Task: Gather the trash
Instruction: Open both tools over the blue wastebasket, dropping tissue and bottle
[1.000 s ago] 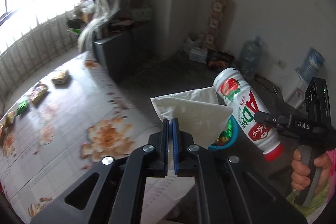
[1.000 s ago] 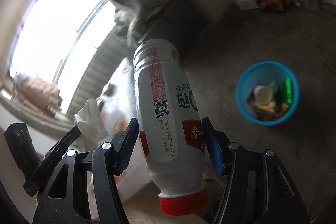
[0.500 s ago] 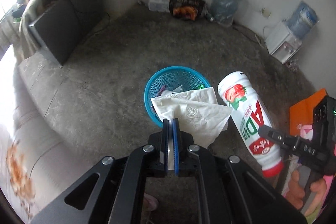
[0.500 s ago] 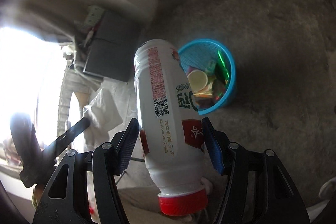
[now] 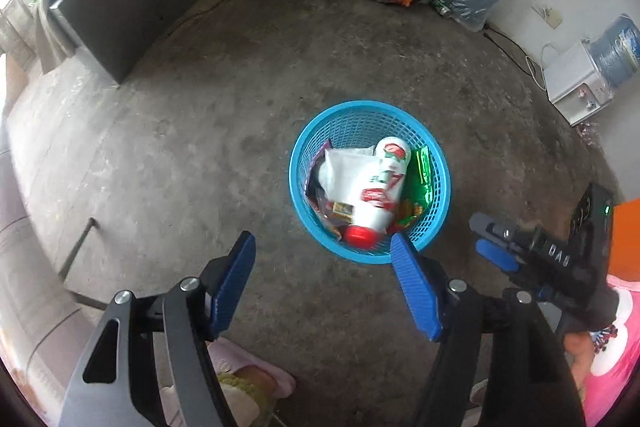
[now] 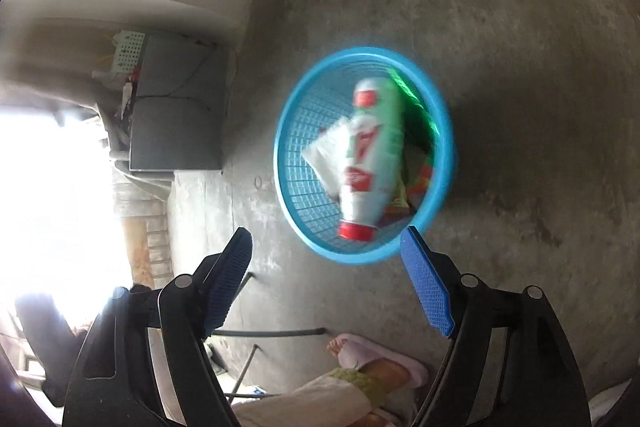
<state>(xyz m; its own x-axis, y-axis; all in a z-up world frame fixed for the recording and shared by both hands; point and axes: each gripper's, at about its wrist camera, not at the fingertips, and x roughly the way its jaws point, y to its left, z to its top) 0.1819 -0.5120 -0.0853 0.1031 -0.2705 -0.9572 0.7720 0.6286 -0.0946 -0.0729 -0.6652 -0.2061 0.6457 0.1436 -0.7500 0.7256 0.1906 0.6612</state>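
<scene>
left gripper point(image 5: 322, 281): black two-finger claw with blue ribbed pads, spread wide, nothing between the pads. Hangs above the floor, basket at 1 o'clock from its tips.
right gripper point(image 6: 326, 281): same build, also spread wide and empty. Basket rim just past its right pad, at 12–1 o'clock. In the left wrist view it shows at 4 o'clock, side-on.
basket: round blue plastic mesh basket point(image 5: 438, 183) standing on the bare grey concrete floor point(image 5: 200, 155), well apart from the walls. Open top faces both cameras, so a drop from overhead lands inside.
bottle: white plastic yoghurt-drink bottle with red cap and strawberry label point(image 5: 380, 193), lying on its side inside the basket, cap toward the near rim at 6 o'clock, base toward 12. Right wrist view is motion-blurred; can't tell if it has settled.
tissue: white crumpled paper tissue point(image 5: 340, 167), inside the basket, touching the bottle's left flank at 9 o'clock.
other trash: green foil wrapper point(image 5: 422, 167) against the basket wall at 3 o'clock; darker wrappers under the bottle, too small to name.
why open: my read is that both claws are spread because their loads now sit in the basket; a wide gap lets items fall without snagging the pads.
task state: this pair looks binned. Whether more trash remains elsewhere isn't visible here.
risk: light basket, could tip if a pad clips the rim.
</scene>
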